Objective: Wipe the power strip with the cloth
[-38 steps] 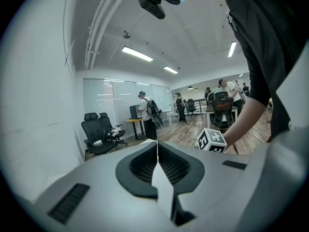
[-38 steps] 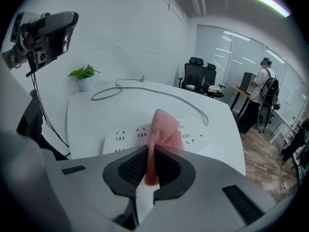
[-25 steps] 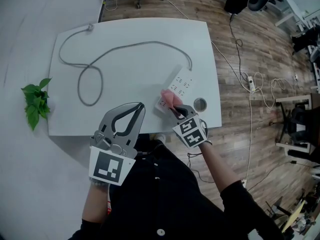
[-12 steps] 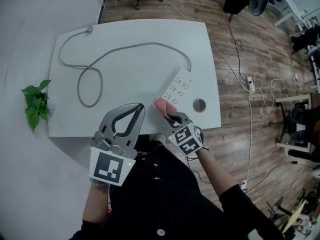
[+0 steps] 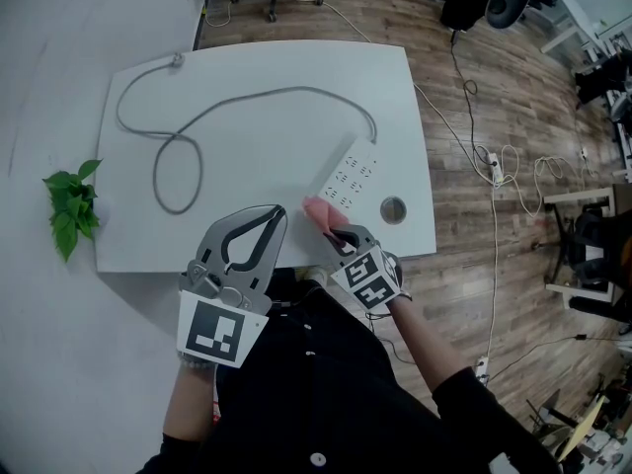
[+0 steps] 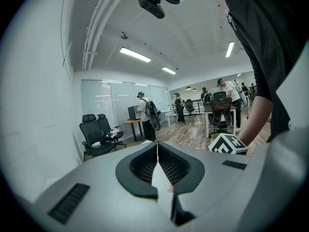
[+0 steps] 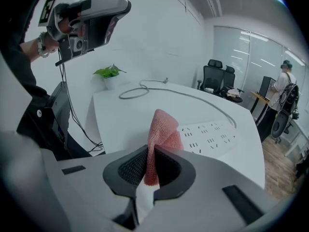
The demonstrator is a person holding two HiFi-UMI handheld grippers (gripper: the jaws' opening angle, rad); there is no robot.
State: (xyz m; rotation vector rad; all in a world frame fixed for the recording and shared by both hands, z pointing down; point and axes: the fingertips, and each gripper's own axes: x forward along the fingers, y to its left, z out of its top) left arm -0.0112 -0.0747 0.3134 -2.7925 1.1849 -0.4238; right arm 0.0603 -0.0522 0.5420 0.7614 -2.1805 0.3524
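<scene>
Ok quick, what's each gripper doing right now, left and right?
Left gripper: jaws closed, nothing between them.
Right gripper: jaws closed on the pink cloth.

A white table (image 5: 286, 141) with rounded corners carries a white power strip (image 5: 351, 174), which lies flat and askew just ahead of the right gripper (image 5: 336, 230). The strip's grey cable (image 5: 267, 92) leaves its far end, arcs away across the top, forms a loop well ahead of the left gripper (image 5: 278, 210) and ends at the far left corner. A round grommet (image 5: 393, 207) sits in the top just right of the right gripper.
</scene>
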